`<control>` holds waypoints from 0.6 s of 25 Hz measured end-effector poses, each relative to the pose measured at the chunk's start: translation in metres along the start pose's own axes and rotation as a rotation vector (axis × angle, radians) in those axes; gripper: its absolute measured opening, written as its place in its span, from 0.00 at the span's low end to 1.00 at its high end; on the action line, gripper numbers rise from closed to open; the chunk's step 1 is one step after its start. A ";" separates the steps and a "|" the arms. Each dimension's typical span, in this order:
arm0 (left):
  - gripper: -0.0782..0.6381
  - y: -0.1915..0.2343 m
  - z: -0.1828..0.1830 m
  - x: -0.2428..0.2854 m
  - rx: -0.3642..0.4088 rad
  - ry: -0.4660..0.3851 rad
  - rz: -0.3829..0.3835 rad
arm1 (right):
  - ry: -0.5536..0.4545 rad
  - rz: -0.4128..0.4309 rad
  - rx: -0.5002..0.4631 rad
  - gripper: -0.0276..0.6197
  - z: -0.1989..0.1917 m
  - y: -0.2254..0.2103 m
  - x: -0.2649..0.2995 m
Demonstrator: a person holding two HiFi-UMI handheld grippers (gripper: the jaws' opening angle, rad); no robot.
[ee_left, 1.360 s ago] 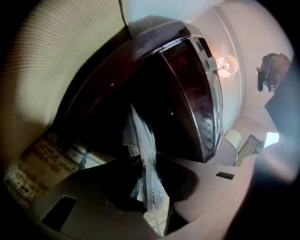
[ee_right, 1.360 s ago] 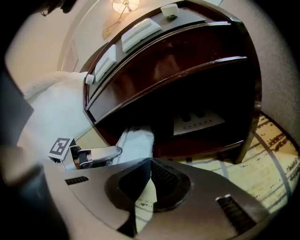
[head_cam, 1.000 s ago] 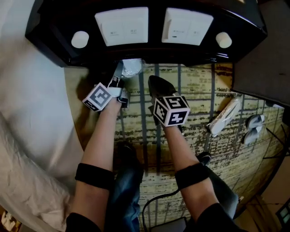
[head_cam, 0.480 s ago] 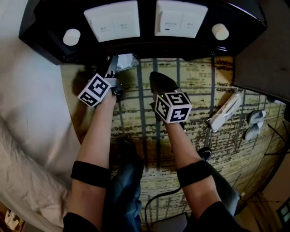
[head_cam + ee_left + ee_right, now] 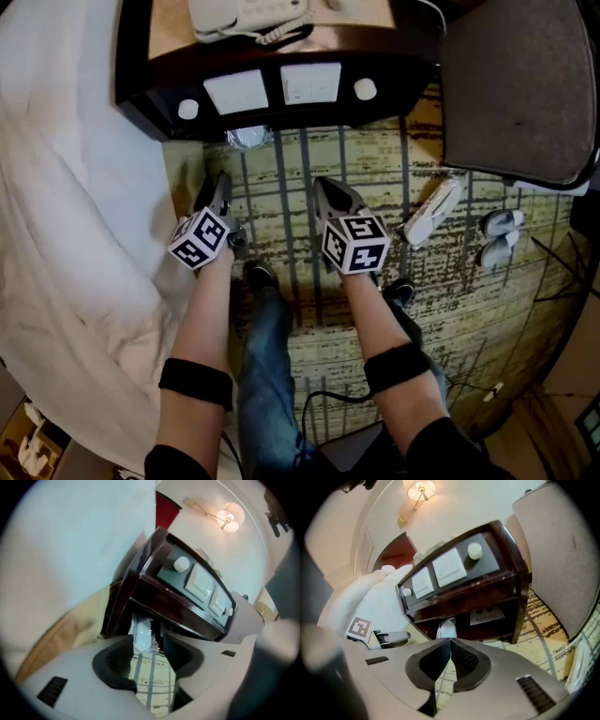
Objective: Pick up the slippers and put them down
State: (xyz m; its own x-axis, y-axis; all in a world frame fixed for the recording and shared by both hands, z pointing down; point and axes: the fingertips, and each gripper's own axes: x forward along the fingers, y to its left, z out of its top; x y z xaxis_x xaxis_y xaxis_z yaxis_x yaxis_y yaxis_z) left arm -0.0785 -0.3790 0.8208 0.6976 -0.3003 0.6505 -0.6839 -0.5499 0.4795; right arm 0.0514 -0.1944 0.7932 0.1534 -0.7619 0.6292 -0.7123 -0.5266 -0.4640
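Note:
A plastic-wrapped pair of white slippers (image 5: 248,138) lies on the carpet under the dark nightstand (image 5: 281,108). In the left gripper view the wrapped slippers (image 5: 142,634) show beyond the jaws, and the wrapped slippers (image 5: 446,630) also appear ahead in the right gripper view. My left gripper (image 5: 218,185) hangs above the carpet short of the package; its jaws stand apart and are closing, with nothing between them. My right gripper (image 5: 329,187) is beside it, shut and empty. A second flat white slipper pair (image 5: 429,212) lies on the carpet to the right.
A white bed cover (image 5: 66,234) fills the left side. A grey upholstered chair (image 5: 520,84) stands at the upper right, with small white shoes (image 5: 495,234) below it. A telephone (image 5: 248,14) sits on the nightstand. The person's legs are below the grippers.
Both grippers have risen and drawn back from the nightstand. The left jaws have parted, and the wrapped slippers stay on the floor under the nightstand.

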 end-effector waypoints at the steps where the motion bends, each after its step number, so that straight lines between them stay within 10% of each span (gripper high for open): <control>1: 0.32 -0.016 0.008 -0.018 0.018 0.007 -0.008 | 0.001 -0.003 -0.001 0.04 0.013 0.006 -0.019; 5: 0.11 -0.083 0.041 -0.087 0.073 0.034 -0.042 | 0.013 -0.027 0.001 0.04 0.064 0.026 -0.092; 15: 0.11 -0.238 0.135 -0.245 0.341 0.061 -0.146 | 0.002 -0.046 -0.023 0.04 0.174 0.068 -0.258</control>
State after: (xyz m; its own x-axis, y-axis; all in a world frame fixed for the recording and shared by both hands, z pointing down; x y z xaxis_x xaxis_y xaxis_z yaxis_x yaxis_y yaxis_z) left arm -0.0585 -0.2795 0.4680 0.7612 -0.1583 0.6290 -0.4609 -0.8142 0.3529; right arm 0.0830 -0.0992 0.4909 0.1854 -0.7364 0.6506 -0.7198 -0.5525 -0.4203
